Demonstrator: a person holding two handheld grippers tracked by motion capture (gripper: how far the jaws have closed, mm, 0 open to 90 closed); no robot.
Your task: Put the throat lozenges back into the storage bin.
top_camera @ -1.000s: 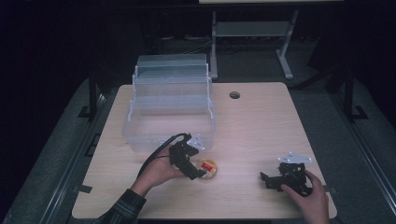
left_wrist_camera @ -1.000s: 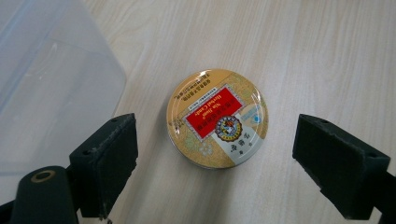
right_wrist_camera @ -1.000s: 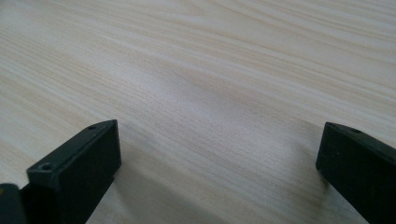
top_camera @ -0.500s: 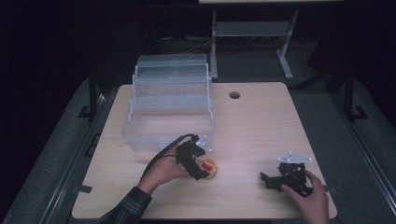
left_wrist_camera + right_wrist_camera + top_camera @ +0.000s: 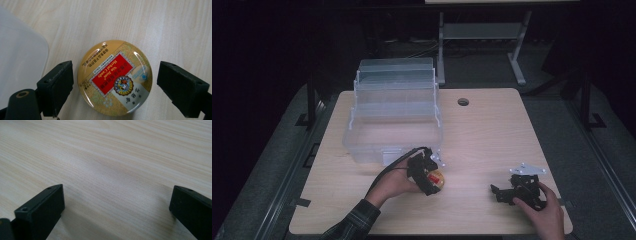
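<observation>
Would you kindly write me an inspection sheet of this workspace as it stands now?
Surface: pale wood table, with a round hole near its far edge.
Job's things: round gold candy tin lying flat, label up; clear plastic tiered box, open, standing beyond it.
Clutter: nothing seen.
Grippers: left gripper open, jaws either side of the tin, gaps visible; right gripper open, low over bare wood.
Cables: black cable looping from the left gripper.
Surroundings: dark floor; a grey metal frame behind the table.
</observation>
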